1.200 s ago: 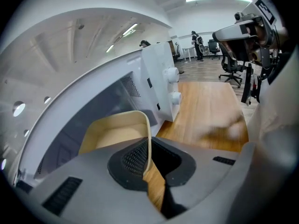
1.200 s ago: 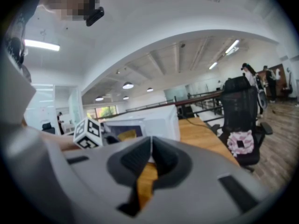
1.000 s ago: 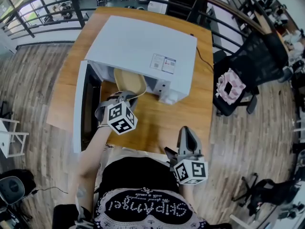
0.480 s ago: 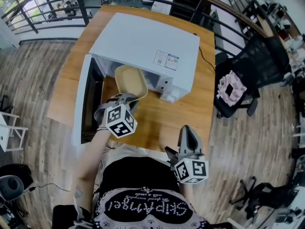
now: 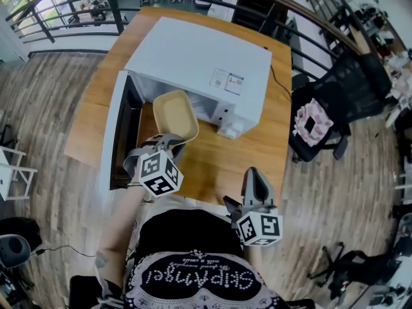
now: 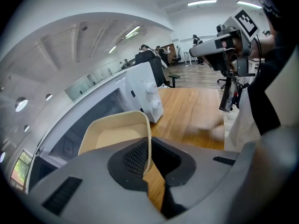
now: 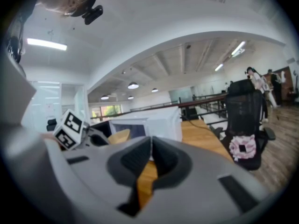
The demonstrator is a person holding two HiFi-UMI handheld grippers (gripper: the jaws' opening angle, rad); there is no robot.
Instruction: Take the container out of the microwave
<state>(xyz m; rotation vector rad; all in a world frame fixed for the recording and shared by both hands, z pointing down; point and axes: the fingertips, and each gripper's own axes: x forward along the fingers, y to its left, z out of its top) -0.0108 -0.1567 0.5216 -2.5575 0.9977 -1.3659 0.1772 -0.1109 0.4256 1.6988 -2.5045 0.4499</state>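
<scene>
Beige container point(image 5: 175, 113): rim clamped in left gripper point(image 5: 170, 141), partway out of microwave point(image 5: 199, 63). Right gripper point(image 5: 255, 176), four o'clock: jaws together, empty. Next, likely: draw clear toward six o'clock.

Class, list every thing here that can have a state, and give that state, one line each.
Microwave door: swung open.
Container: empty, gripped by its rim, at the mouth of the microwave.
Left claw: shut on the container's rim.
Right claw: shut, holding nothing.
</scene>
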